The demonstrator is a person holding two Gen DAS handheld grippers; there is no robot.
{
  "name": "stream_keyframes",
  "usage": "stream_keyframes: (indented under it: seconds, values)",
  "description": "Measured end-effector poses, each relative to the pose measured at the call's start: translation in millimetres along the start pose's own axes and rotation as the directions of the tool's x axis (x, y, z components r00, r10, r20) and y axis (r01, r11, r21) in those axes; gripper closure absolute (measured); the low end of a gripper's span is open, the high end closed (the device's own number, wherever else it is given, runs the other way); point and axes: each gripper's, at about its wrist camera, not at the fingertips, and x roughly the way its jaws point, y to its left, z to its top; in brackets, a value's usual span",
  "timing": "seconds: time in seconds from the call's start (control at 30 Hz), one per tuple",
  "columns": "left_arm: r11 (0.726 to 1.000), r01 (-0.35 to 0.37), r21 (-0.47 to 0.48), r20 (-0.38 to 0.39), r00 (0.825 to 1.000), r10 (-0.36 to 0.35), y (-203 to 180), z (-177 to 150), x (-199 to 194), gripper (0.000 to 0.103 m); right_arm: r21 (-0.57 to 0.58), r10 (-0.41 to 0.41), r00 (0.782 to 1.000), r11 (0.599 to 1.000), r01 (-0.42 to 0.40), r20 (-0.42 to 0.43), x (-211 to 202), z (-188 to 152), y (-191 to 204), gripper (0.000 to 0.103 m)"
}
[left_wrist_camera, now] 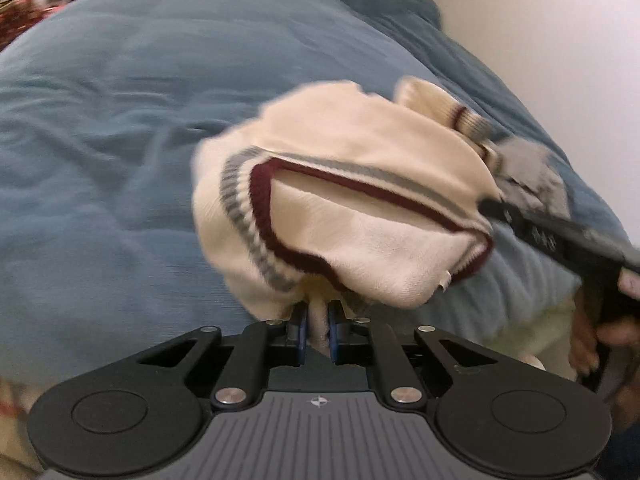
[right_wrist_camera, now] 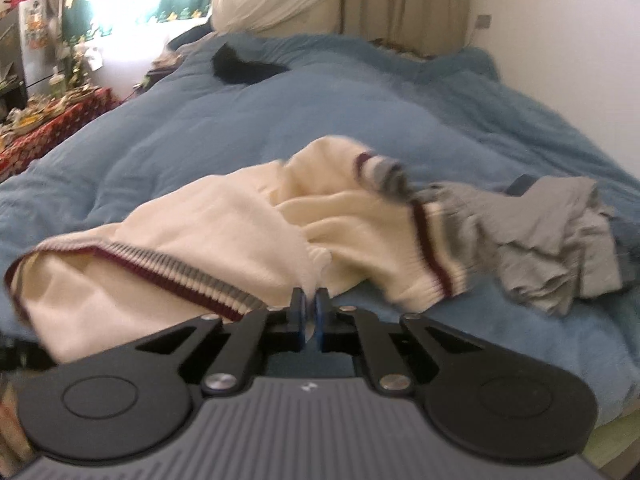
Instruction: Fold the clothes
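Bed (right_wrist_camera: 280, 120) with a blue duvet fills both views, wall along its right side. Curtains (right_wrist_camera: 400, 0) at 12 o'clock in the right wrist view, bright window at 11, cluttered side table with a red patterned cloth (right_wrist_camera: 52, 128) at 9–10. Small black item (right_wrist_camera: 244, 66) lies on the duvet far back, at 12.

Cream knit sweater (left_wrist_camera: 352, 200) with maroon and grey trim is bunched on the near half of the bed, dead centre in both views. Ribbed trim band runs across it in a long loop; one striped cuff (left_wrist_camera: 460, 114) sticks out at 2 o'clock in the left wrist view. Motion blur on the fabric.

Grey garment (right_wrist_camera: 560, 240) sits crumpled at 3 o'clock of the sweater, touching its striped cuff.

Left gripper (left_wrist_camera: 317, 330): jaws clamped on a fold of the cream sweater near its trim band, knit visible between the blue pads.

Right gripper (right_wrist_camera: 309, 316): jaws nearly together, pinching the sweater's edge right where the trim band ends. Seen from the left wrist view it comes in from 3–4 o'clock as a black bar (left_wrist_camera: 560, 236), tip at the sweater's right edge, a hand (left_wrist_camera: 600, 336) gripping its handle at 4 o'clock.
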Motion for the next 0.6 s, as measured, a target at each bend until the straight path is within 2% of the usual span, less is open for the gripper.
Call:
stream_keyframes:
  seconds: [0.1, 0.23, 0.33, 0.47, 0.6]
  values:
    - [0.997, 0.002, 0.08, -0.041, 0.999, 0.001, -31.8, 2.6, 16.3, 0.093, 0.043, -0.006, 1.0, 0.999, 0.007, -0.018, 4.8, -0.6, -20.9, 0.098]
    - [0.983, -0.05, 0.174, -0.095, 0.993, 0.067, -55.8, 6.4, 35.2, 0.091, 0.129, 0.045, 0.997, 0.991, -0.036, -0.065, 9.9, -8.8, -42.0, 0.095]
    - [0.979, -0.051, 0.196, -0.123, 0.989, 0.077, -58.9, 10.8, 37.7, 0.09, 0.164, 0.053, 0.995, 0.986, -0.039, -0.079, 9.1, -18.1, -46.6, 0.092]
    - [0.979, -0.047, 0.196, -0.149, 0.986, 0.077, -59.0, 12.1, 32.4, 0.081, 0.192, 0.058, 0.993, 0.981, -0.038, -0.101, 5.4, -28.9, -47.3, 0.092]
    - [0.974, -0.055, 0.22, -0.133, 0.987, 0.086, -62.0, 10.4, 20.9, 0.081, 0.209, 0.073, 0.991, 0.977, -0.047, -0.117, -2.6, -33.6, -44.9, 0.091]
